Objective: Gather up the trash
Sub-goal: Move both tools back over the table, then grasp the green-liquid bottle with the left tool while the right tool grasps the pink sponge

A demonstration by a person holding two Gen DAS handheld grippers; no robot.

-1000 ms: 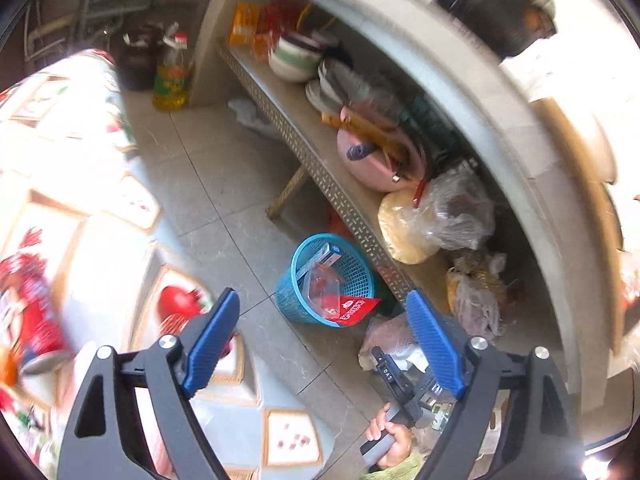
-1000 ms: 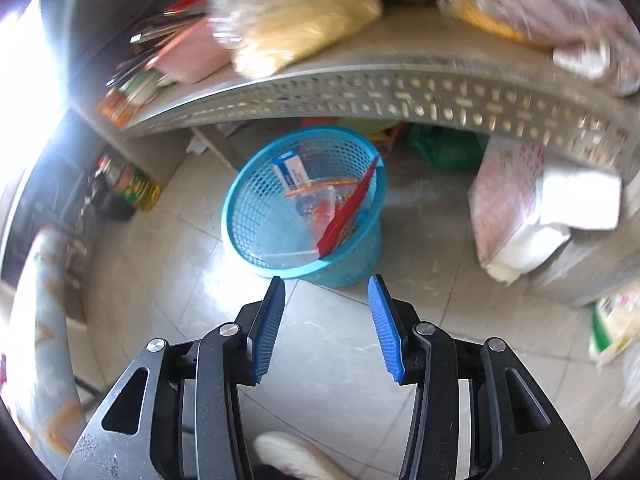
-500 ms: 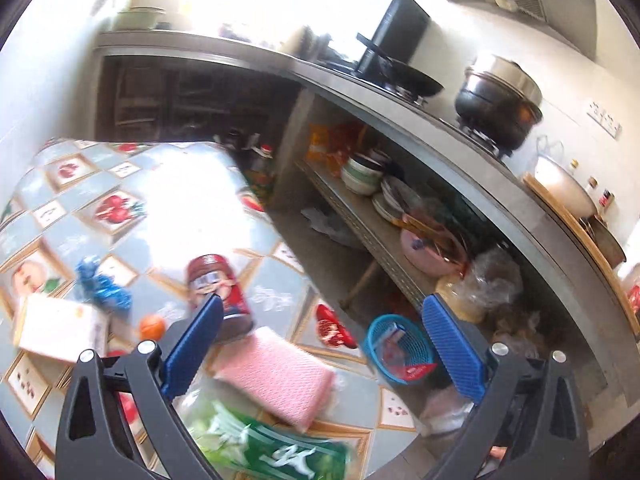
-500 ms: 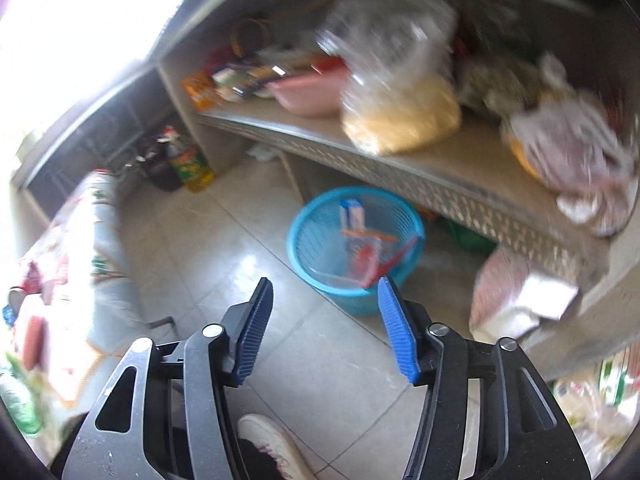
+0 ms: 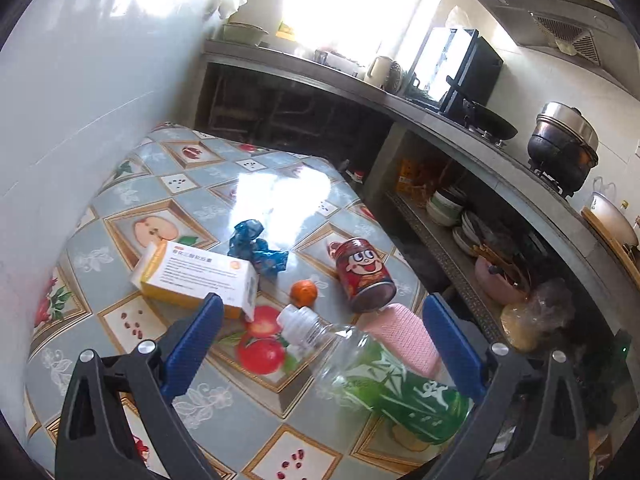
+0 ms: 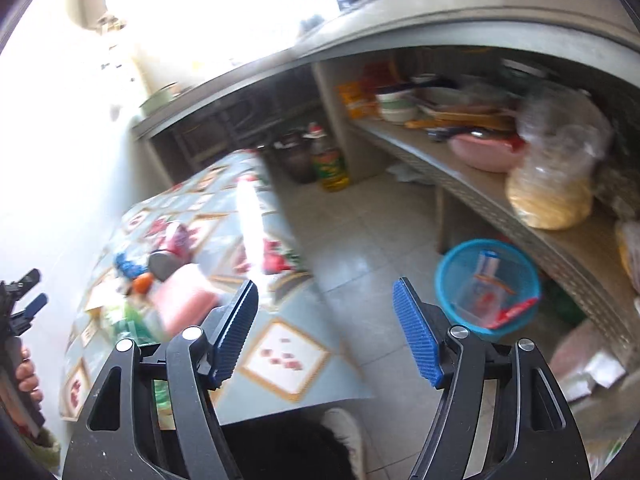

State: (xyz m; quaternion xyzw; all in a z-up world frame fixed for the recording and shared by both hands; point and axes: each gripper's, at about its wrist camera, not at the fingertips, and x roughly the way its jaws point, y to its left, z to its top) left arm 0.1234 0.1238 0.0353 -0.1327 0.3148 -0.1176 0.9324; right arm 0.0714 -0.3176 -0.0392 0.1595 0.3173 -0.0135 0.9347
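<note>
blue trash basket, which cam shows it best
The right wrist view: the blue trash basket stands in full view on the floor below the shelf, with wrappers inside. The left wrist view faces the table and does not show the basket.

The left gripper (image 5: 320, 336) is angled downward with its blue-padded jaws spread as wide as they go and nothing gripped between them. The right gripper (image 6: 324, 320) tilts down too; its jaws have just been opening and stand apart, empty. At the left edge of the right wrist view, the person's left hand (image 6: 28, 376) is wrapped round a gripper handle.
</note>
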